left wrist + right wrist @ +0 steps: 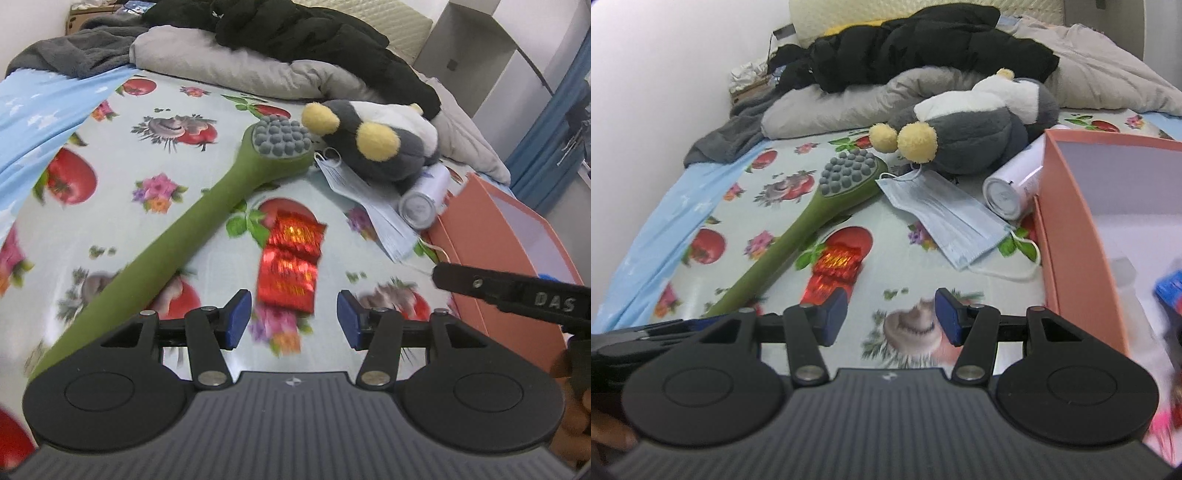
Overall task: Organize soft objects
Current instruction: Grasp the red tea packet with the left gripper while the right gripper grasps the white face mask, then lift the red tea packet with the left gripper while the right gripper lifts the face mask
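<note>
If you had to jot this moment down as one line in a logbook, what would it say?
left gripper: open, empty | right gripper: open, empty | red packet, green massager, plush toy, face mask: on bed | pink box: open

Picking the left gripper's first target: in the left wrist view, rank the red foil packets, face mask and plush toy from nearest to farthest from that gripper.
From the left gripper:
1. Red foil packets, straight ahead, just beyond the open jaws.
2. Face mask, ahead to the right.
3. Plush toy, farthest, lying partly on the mask's far end.
</note>
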The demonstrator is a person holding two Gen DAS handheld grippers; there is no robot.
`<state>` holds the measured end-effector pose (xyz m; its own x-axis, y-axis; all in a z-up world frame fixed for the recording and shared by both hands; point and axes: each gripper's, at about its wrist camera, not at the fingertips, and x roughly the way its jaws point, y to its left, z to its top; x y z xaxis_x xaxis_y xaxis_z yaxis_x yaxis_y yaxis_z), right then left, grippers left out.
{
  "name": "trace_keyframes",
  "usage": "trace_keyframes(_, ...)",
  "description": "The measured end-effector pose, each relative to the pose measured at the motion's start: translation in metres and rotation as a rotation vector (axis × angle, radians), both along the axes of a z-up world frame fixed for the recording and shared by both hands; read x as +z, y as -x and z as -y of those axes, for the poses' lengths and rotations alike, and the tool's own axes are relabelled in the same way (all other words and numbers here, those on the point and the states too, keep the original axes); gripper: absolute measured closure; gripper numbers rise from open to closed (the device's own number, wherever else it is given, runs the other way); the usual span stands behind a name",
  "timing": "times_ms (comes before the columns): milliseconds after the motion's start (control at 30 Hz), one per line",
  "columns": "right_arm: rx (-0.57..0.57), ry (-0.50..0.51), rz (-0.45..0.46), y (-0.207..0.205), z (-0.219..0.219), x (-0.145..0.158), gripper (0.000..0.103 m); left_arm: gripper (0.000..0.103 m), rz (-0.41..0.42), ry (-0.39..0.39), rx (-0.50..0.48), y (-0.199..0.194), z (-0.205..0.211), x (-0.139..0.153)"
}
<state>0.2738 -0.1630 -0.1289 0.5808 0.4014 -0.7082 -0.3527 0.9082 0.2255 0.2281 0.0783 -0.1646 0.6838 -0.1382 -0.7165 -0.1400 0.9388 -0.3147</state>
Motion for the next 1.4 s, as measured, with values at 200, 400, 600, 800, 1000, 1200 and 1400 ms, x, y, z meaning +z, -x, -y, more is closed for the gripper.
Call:
trace_keyframes(200, -0.008, 0.076, 0.01, -0.043, -0.02, -0.029, 0.048, 0.046, 0.014, 0.016, 0.018, -0.048, -0.012, -0.014)
trace_keyframes(400, -0.05, 0.157, 0.085, -0.072, -0.033, -0.054, 0.048, 0.038, 0.004, 0.029, 0.017, -0.091, -0.012, -0.029)
trace_keyframes(600, -0.06, 0.233, 0.159, -0.09, -0.042, -0.07, 0.048, 0.037, -0.021, 0.011, 0.026, -0.116, -0.005, -0.043)
trace_keyframes(800, -0.084, 0.181, 0.087, -0.098, -0.033, -0.083, 0.054, 0.037, -0.042, 0.013, 0.025, -0.124, -0.003, -0.05)
trace_keyframes(1000, -0.078, 0.195, 0.078, -0.093, -0.034, -0.081, 0.088, 0.037, -0.034, 0.006, 0.005, -0.126, 0.005, -0.054)
trace_keyframes(1200, -0.076, 0.205, 0.083, -0.087, -0.034, -0.074, 0.099, 0.046, -0.031, -0.026, -0.017, -0.125, 0.015, -0.054)
trace_keyframes(1400, -0.055, 0.212, 0.097, -0.068, -0.031, -0.062, 0.099, 0.074, -0.021, -0.01, -0.007, -0.116, 0.017, -0.047)
